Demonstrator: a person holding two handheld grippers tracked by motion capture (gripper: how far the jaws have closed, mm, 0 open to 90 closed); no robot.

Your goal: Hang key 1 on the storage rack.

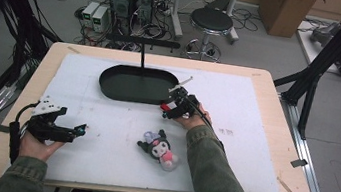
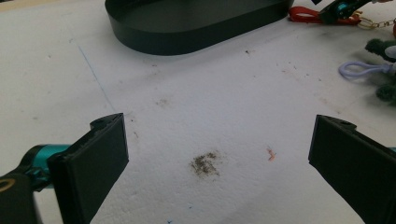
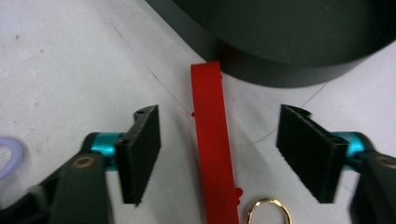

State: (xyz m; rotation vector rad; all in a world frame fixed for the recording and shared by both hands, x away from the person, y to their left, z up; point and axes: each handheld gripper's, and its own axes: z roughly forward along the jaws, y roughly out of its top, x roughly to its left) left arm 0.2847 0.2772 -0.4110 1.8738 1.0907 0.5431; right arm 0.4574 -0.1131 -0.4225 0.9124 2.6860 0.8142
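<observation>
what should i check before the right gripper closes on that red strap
1. Red strap lies between the pads of the right gripper: ok.
2. Pads not yet pressing on the strap, with a gap on both sides: ok, jaws partly open.
3. Gold ring clear of the pads: ok, it lies near the strap's close end, between the jaws and below the pads.
4. Black tray clear of the jaws: ok, its wall sits just beyond the strap's far end.
5. Left gripper out of the way: ok, open over bare white mat.
6. Plush toy clear of the right hand: ok, it lies apart on the mat.
</observation>
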